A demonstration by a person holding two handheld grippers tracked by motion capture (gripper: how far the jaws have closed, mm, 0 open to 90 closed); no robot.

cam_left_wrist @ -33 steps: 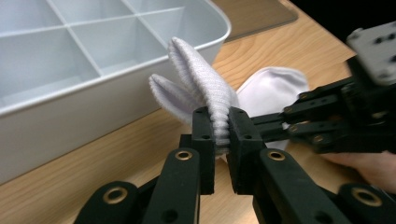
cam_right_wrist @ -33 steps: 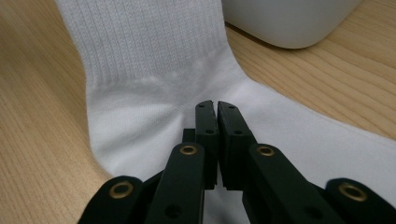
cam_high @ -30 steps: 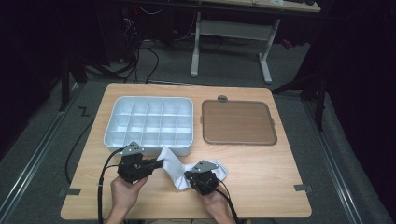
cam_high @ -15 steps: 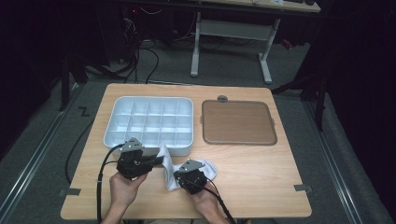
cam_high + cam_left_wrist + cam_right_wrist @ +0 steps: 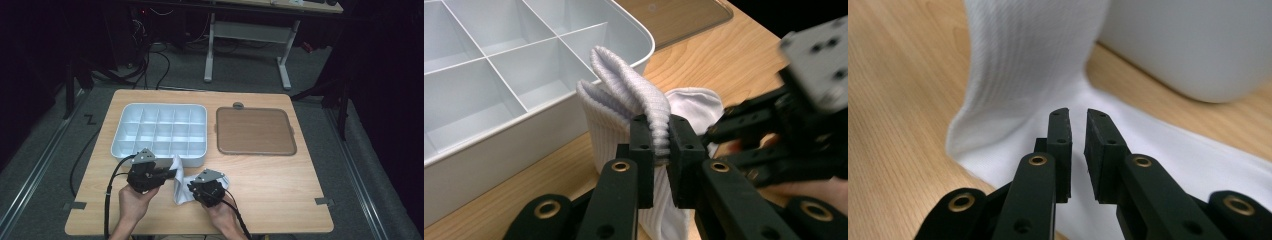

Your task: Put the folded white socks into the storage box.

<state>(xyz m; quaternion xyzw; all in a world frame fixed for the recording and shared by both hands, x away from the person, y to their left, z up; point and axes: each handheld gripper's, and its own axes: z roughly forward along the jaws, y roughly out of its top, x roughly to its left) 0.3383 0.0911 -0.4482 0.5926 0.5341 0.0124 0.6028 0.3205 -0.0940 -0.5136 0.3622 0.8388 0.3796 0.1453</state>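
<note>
We see a wooden surface (image 5: 280, 200) carrying a white compartment tray (image 5: 160, 132) at about 11 o'clock from its centre and a flat brown lid-like panel (image 5: 255, 131) at about 1 o'clock, the two lying side by side and apart. Near the front edge, at roughly 7 o'clock, a white sock (image 5: 179, 181) lies just in front of the tray's near wall, between the two tools. The left tool (image 5: 170, 173) has its jaws pressed together on the ribbed cuff of the sock, and in the left gripper view we see that cuff (image 5: 636, 95) folded into a raised loop standing above the jaw tips, with the tray wall (image 5: 549, 125) just behind it. The right tool (image 5: 192, 189) sits at the sock's other side; in the right gripper view its jaws stand nearly together with a narrow gap between them, and we cannot tell whether any fabric is caught there, though the sock (image 5: 1033, 65) lies directly under and ahead of them, part flat on the wood and part rising upward. A hand (image 5: 134, 200) holds the left tool and another hand (image 5: 220, 215) holds the right one, both coming in from 6 o'clock.
</note>
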